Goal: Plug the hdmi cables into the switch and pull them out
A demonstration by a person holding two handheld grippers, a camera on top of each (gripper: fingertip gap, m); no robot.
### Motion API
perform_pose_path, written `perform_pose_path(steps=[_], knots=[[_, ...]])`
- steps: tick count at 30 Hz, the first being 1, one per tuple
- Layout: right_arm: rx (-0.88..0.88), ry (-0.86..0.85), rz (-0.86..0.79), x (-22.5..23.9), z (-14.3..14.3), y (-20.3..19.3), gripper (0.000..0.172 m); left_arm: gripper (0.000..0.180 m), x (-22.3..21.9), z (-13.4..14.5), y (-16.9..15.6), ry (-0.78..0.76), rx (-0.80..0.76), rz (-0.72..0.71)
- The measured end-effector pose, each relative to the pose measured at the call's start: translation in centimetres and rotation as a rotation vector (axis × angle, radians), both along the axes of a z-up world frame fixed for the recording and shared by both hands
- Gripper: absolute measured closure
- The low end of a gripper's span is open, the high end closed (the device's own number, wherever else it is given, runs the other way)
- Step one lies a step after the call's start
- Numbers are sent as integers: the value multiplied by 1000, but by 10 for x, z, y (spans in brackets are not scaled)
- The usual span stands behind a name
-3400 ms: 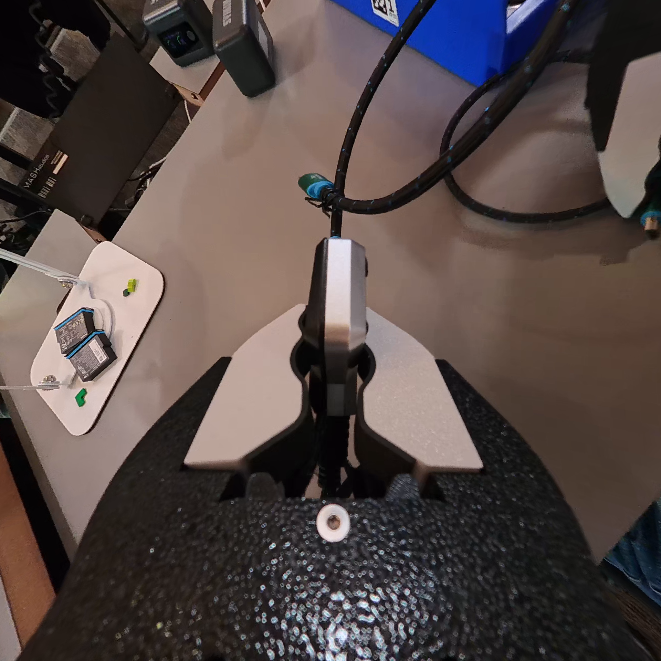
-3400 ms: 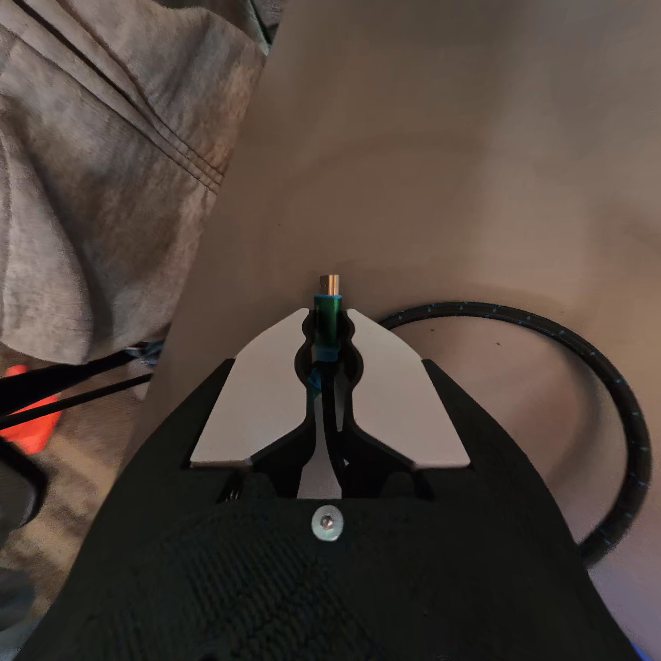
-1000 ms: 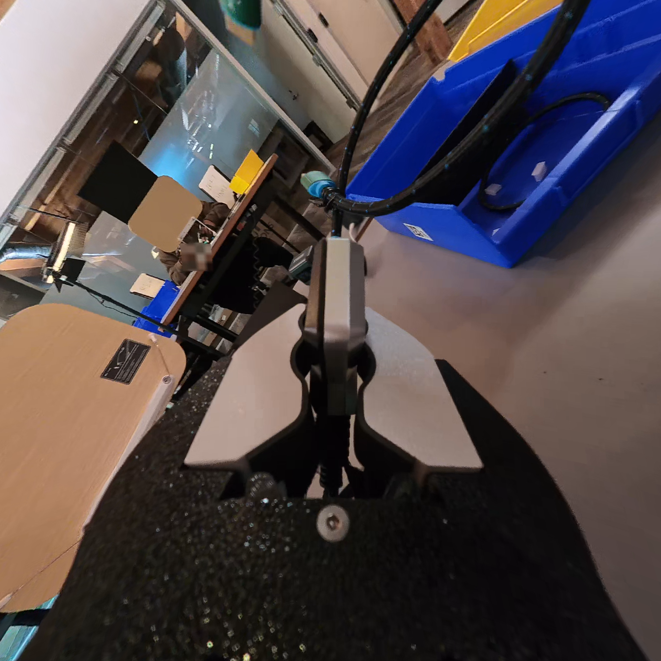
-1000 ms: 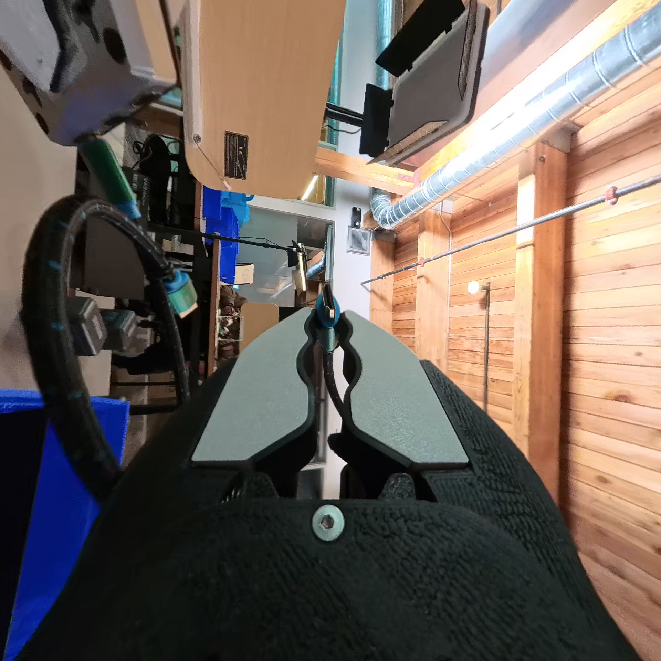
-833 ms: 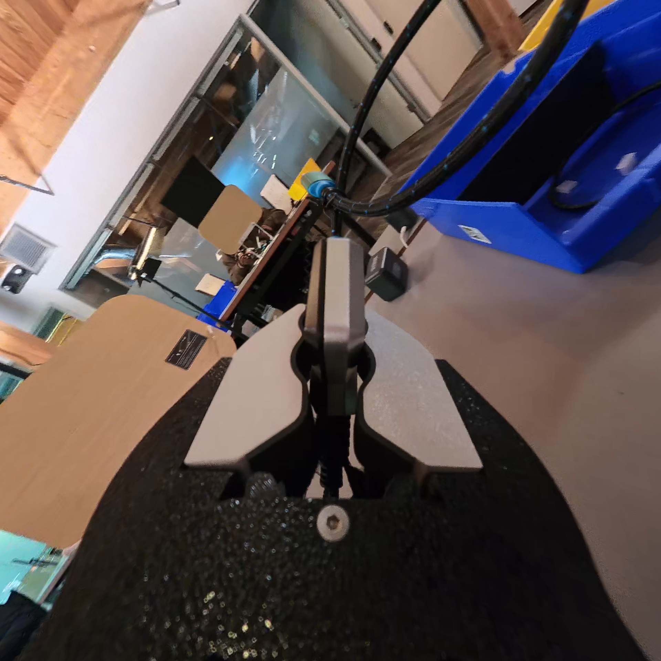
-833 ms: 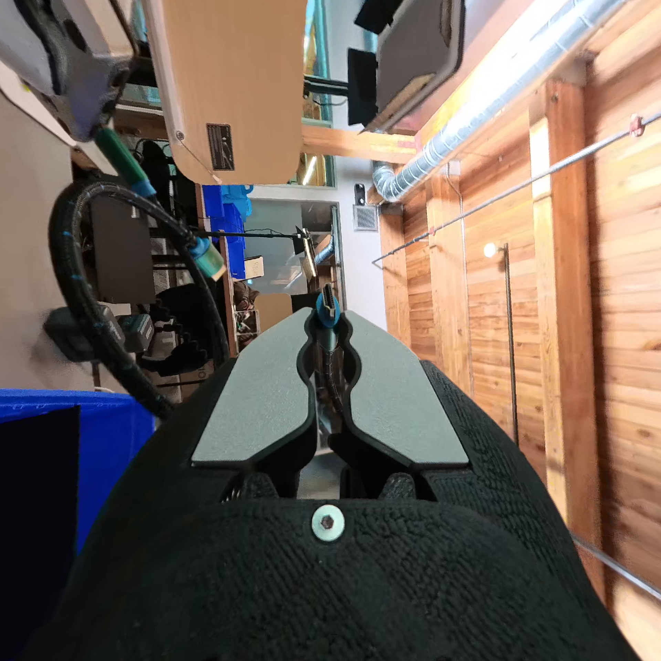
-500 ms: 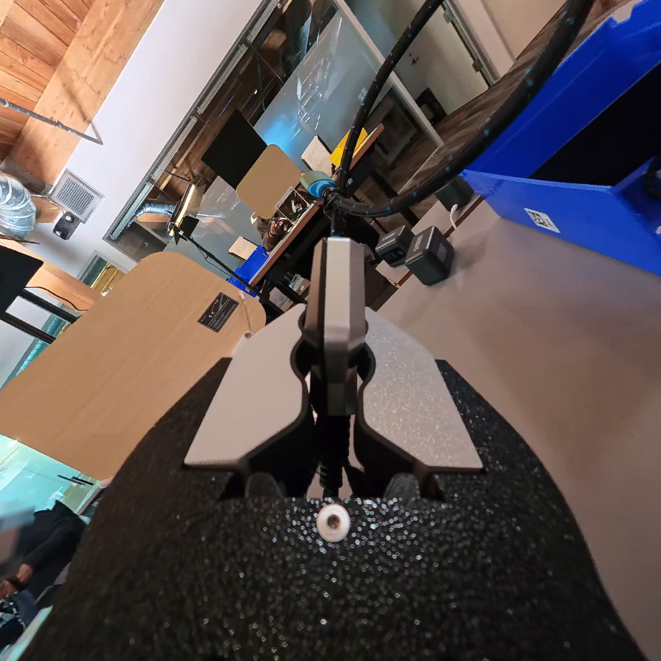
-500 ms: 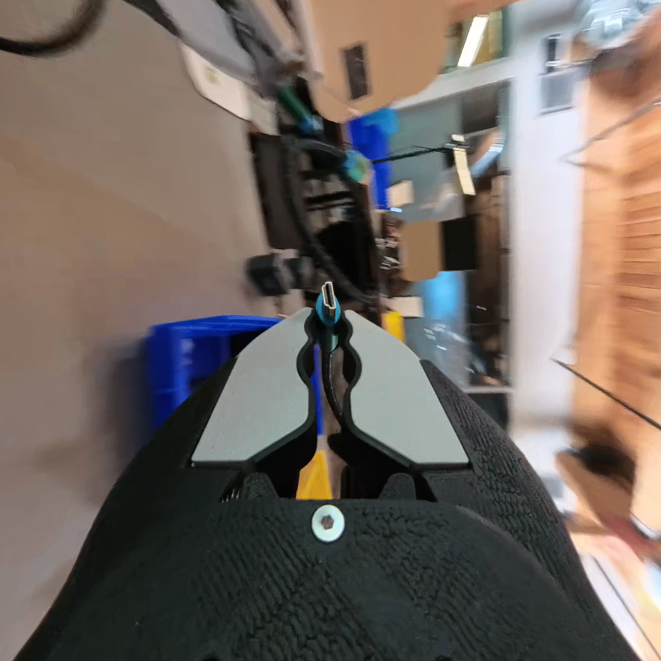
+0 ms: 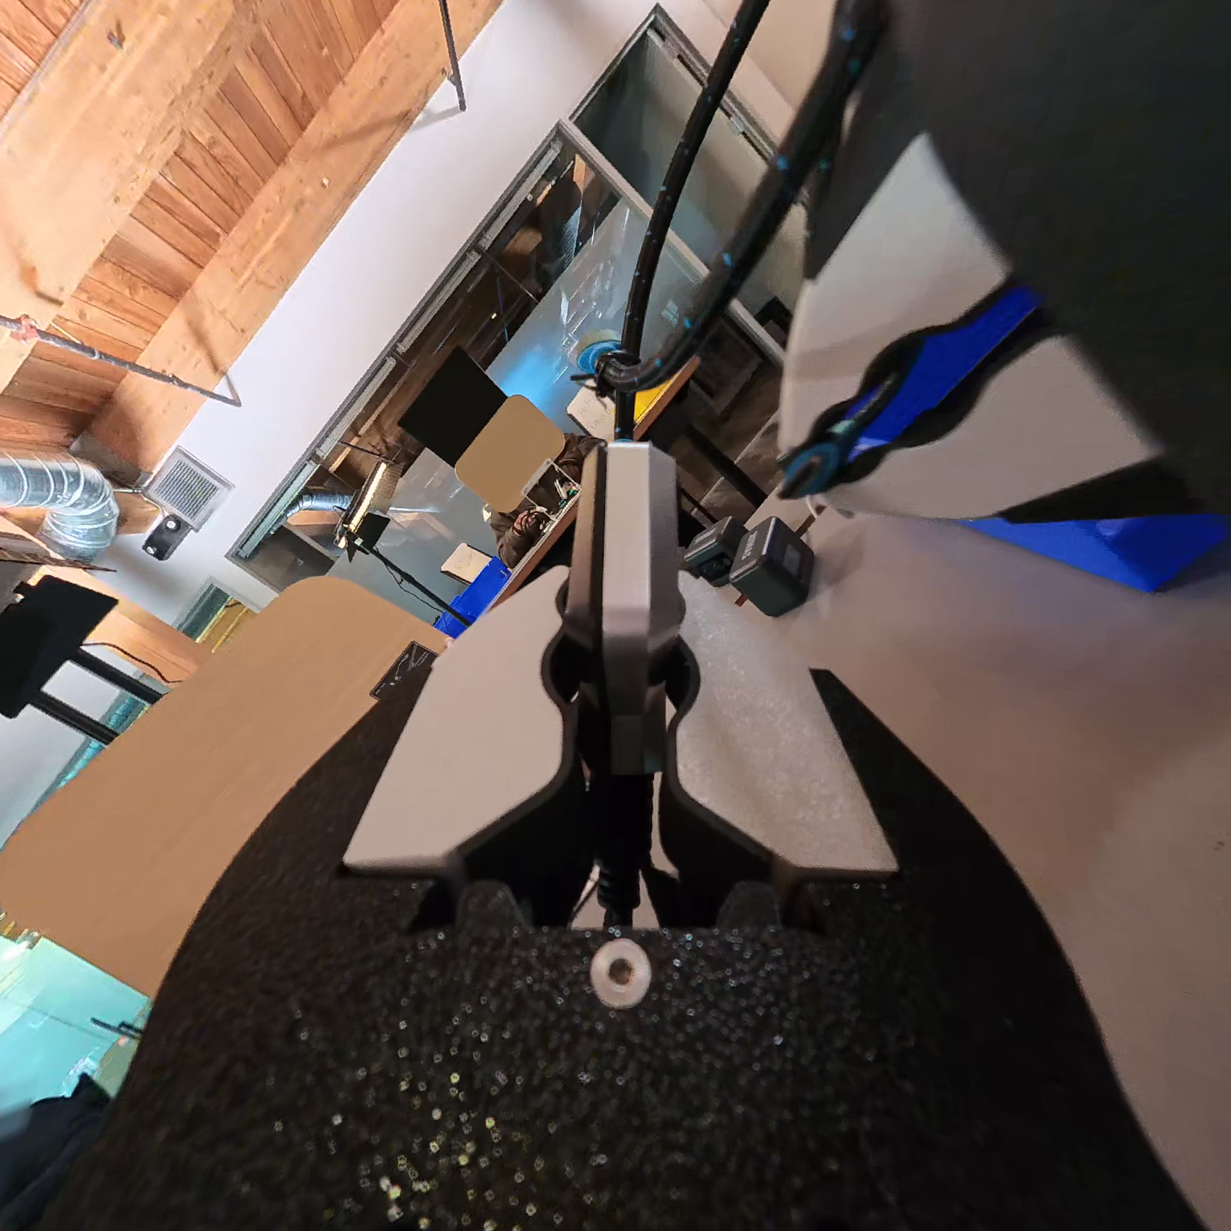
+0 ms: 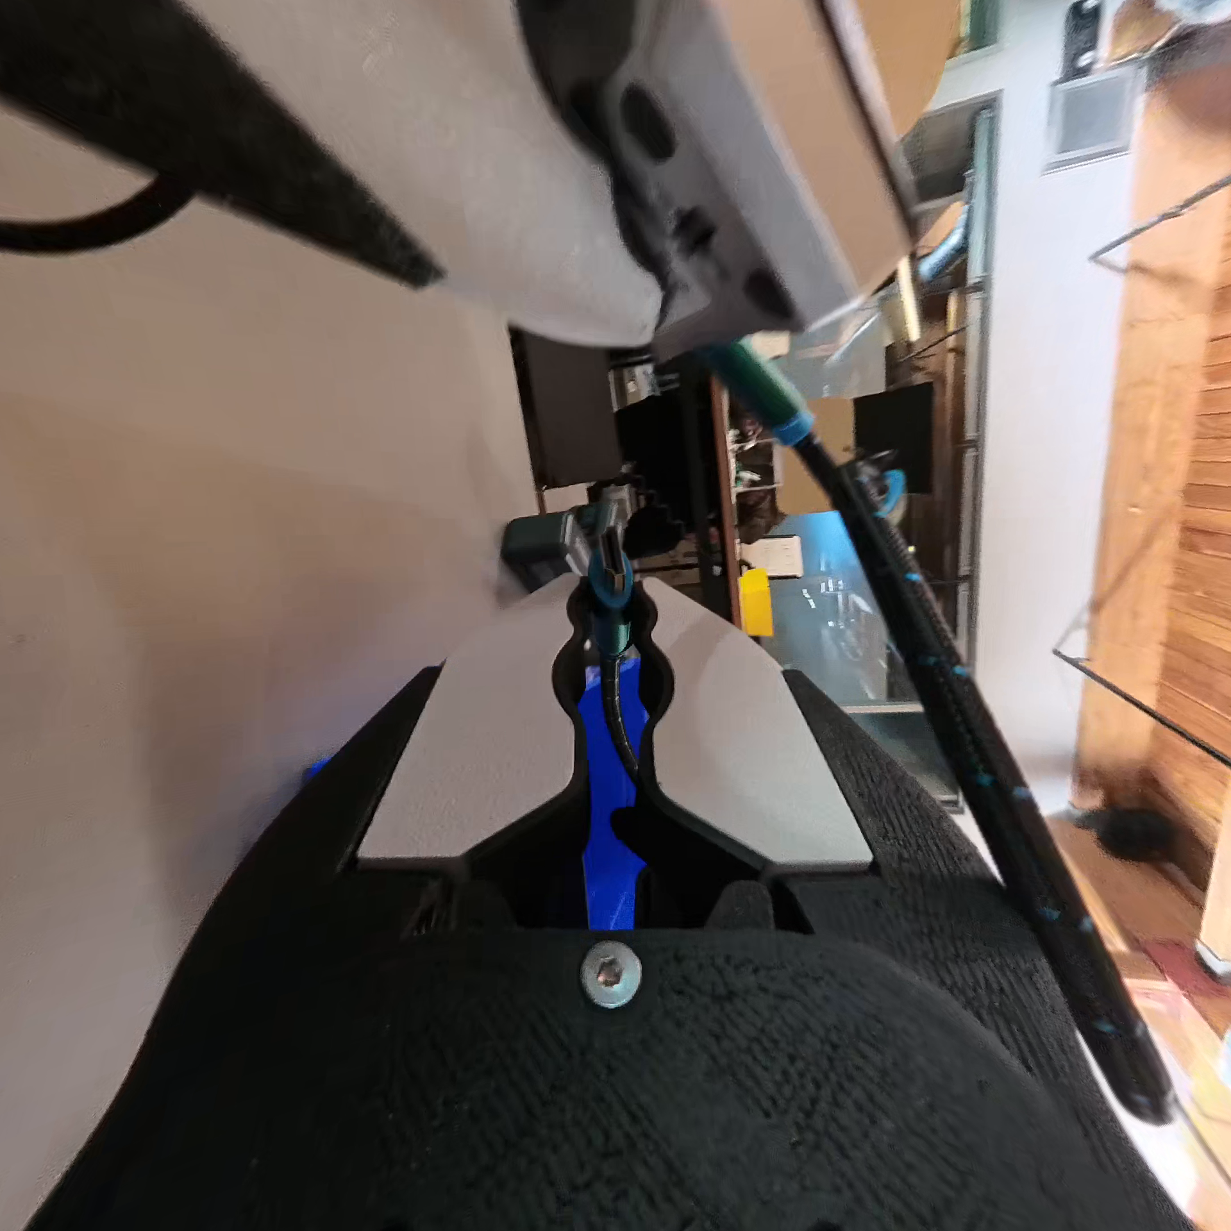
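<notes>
At frame centre, the left gripper [image 9: 623, 586] clamps a stiff grey hub [image 9: 626, 599]; the right gripper [image 10: 609, 599] pinches a small plug [image 10: 609, 586] by its rigid shell, its braided cable [image 10: 966, 733] limp.

Beyond the claw, a grey desk [image 9: 999, 699] runs toward a glass partition [image 9: 466, 373] set in a white wall [image 9: 300, 346], with a wood-plank ceiling [image 9: 166, 133] and silver duct [image 9: 60, 493] up to its left and wood-panelled wall [image 10: 1192, 466] far to its right.
</notes>
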State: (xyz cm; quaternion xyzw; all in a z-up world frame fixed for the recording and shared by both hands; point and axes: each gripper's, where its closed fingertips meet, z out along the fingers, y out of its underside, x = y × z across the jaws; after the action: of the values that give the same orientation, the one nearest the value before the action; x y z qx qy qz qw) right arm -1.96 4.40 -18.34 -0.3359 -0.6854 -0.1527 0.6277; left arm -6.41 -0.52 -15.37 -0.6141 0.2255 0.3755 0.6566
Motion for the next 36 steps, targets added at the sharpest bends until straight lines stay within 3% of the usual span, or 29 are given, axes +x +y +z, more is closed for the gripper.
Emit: perform_pose_path(steps=[7,19,30,36], knots=[[27,94,37,-9,19,-3,161,159,10,-11,2,31,-27,-58],[-39,21,98,-17,-7,-4,161,159,14,-28,9,49,-91,-91],[-174,-153,139,-11,-47,-8,161,159,-51,-20,-9,62,-141,125],[-275,-65,140,21,-2,-29,161,159,-74,-22,-24,327,-203,318]])
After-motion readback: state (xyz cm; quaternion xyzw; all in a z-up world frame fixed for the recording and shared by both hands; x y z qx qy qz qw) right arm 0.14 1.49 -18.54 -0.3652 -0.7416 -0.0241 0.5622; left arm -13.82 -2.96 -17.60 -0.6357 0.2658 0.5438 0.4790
